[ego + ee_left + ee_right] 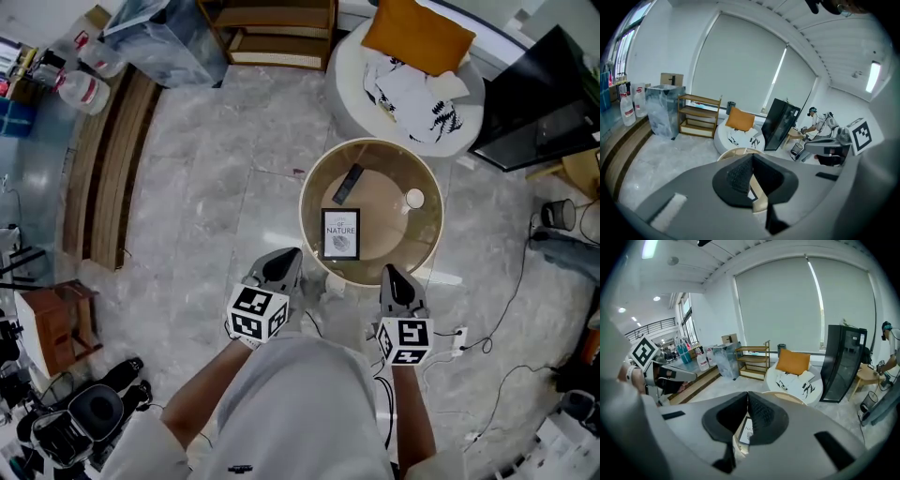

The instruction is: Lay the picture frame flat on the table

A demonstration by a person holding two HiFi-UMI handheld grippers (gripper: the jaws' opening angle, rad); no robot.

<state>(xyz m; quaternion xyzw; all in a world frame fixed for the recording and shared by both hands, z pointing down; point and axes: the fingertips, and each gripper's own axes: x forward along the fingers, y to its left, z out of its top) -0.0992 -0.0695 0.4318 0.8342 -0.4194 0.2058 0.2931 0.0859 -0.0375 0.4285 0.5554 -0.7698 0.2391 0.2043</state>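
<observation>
Bare tabletop (pixel 392 232) beside picture frame (pixel 340 233)

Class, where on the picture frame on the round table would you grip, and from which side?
Probably the picture frame by its top border, jaws across the thin edge, coming from the person's side. Its printed face looks that way, and such a flat slab offers only narrow edges to pinch.

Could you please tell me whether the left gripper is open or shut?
Shut: the left gripper shows its pads pressed together, nothing between them.
</observation>
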